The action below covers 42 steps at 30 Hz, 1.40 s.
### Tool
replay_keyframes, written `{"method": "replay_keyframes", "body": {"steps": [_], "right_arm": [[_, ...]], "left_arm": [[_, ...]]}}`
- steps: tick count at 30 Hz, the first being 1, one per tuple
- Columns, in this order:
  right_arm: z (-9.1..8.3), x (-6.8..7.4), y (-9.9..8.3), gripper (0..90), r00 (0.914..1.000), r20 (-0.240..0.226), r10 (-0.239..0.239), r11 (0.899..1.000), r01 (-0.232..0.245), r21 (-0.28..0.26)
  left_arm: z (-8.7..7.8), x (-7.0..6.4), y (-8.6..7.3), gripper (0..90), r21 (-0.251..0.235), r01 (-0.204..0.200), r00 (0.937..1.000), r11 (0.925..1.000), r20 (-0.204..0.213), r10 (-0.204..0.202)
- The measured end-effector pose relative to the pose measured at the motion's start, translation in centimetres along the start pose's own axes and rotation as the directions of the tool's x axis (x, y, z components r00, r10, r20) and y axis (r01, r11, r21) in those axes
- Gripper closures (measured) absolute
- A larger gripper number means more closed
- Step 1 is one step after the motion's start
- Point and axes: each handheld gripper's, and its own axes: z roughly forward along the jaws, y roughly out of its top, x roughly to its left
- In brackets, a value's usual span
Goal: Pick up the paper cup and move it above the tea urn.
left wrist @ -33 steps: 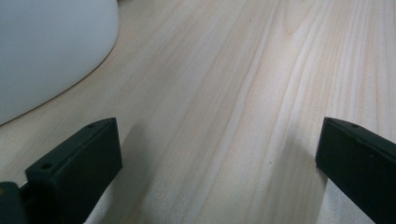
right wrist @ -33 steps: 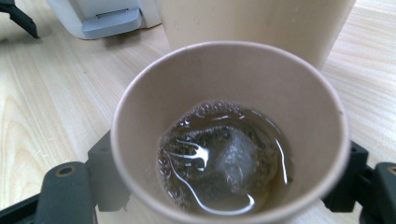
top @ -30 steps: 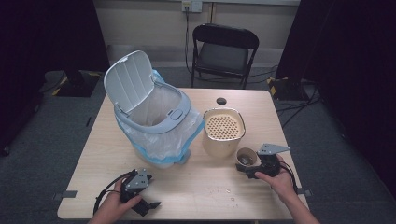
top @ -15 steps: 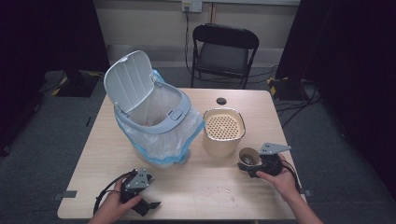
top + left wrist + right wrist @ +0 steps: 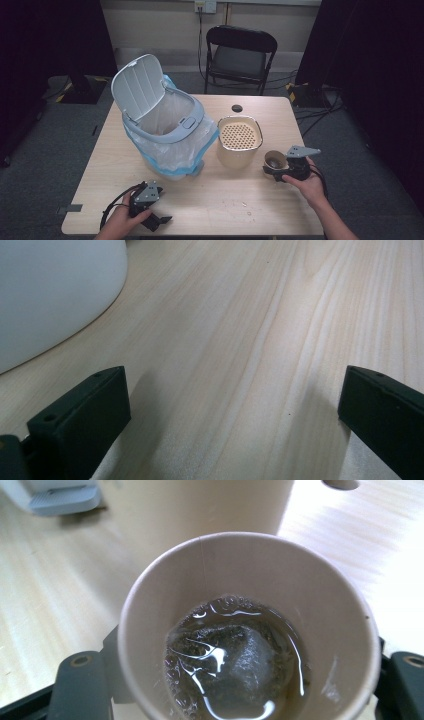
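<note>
A pale wooden table [image 5: 225,200] stands on grey carpet [image 5: 45,165]. Beyond its far edge, a black folding chair [image 5: 241,55] faces a beige wall [image 5: 150,25] with a socket [image 5: 205,6]. Dark curtains [image 5: 380,60] hang on both sides.

No lettering, label, brand or number could be read — not on any thing on the table [image 5: 280,200].
</note>
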Motion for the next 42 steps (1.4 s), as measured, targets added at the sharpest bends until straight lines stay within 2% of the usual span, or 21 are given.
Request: {"method": "replay_keyframes", "body": {"steps": [4, 13, 20, 34, 39, 42], "right_arm": [[0.2, -1.0, 0.5, 26.1, 0.9999, 0.013, 0.003, 1.0, -0.003, -0.006], [0.8, -3.6, 2.8, 26.3, 0.9987, 0.033, -0.037, 0.999, 0.038, -0.01], [1.4, -5.1, 4.0, 26.5, 0.9986, 0.04, -0.036, 0.999, 0.037, -0.028], [2.7, -7.2, 5.9, 26.6, 0.9977, 0.054, -0.04, 0.999, 0.041, -0.018], [3.2, -8.0, 6.5, 26.8, 0.9984, 0.051, -0.025, 0.999, 0.027, -0.04], [3.7, -8.4, 7.1, 26.9, 0.9976, 0.06, -0.033, 0.999, 0.035, -0.034]], "left_arm": [[0.0, 0.0, 0.0, 0.0, -0.002, 0.003, 1.0, 1.0, 0.0, -0.003], [0.0, 0.0, 0.0, 0.0, -0.003, 0.003, 1.0, 1.0, 0.0, -0.003], [0.0, 0.0, 0.0, 0.0, -0.003, 0.003, 1.0, 1.0, 0.0, -0.003], [0.0, 0.0, 0.0, 0.0, 0.0, -0.001, 1.0, 1.0, 0.0, 0.001], [0.0, 0.0, 0.0, 0.0, -0.003, 0.003, 1.0, 1.0, 0.0, -0.003], [0.0, 0.0, 0.0, 0.0, -0.003, 0.003, 1.0, 1.0, 0.0, -0.003]]}}
